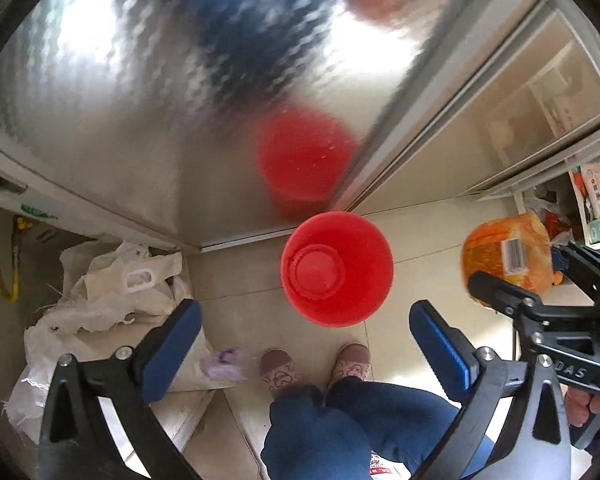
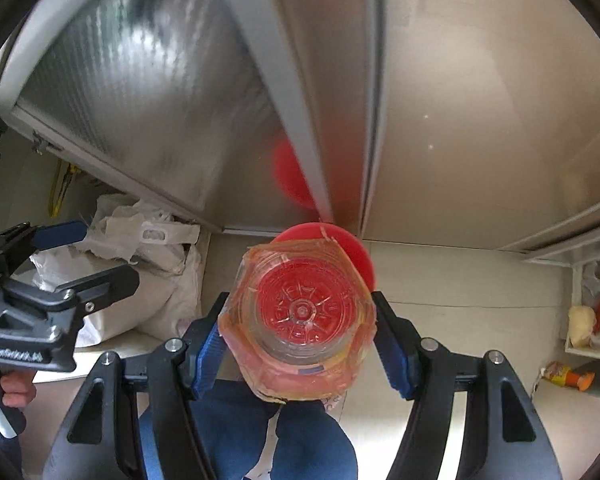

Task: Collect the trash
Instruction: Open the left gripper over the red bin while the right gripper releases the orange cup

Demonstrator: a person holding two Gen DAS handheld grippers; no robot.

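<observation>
Frosted glass door panels (image 1: 148, 92) in a metal frame fill the upper part of both views, with a blurred red reflection low on the pane. Below them lies a pale tiled floor (image 1: 420, 240). On the left, against the door's base, sits a heap of crumpled white sacks and plastic bags (image 1: 112, 296). A red bin (image 1: 337, 269) stands open on the tiles just in front of the door, seen from above, with the person's slippered feet (image 1: 316, 366) and blue-trousered legs near it.

The right gripper (image 2: 298, 344) is clamped on a clear plastic bottle (image 2: 300, 316) with an orange label, its blue pads pressing both sides; the bottle's base faces the camera and covers most of the bin's mouth in the right wrist view. From the left wrist view the bottle (image 1: 508, 256) hangs to the right of the bin, apart from it.

The left gripper (image 1: 304, 346) has its blue-padded fingers spread wide, with nothing between them.
</observation>
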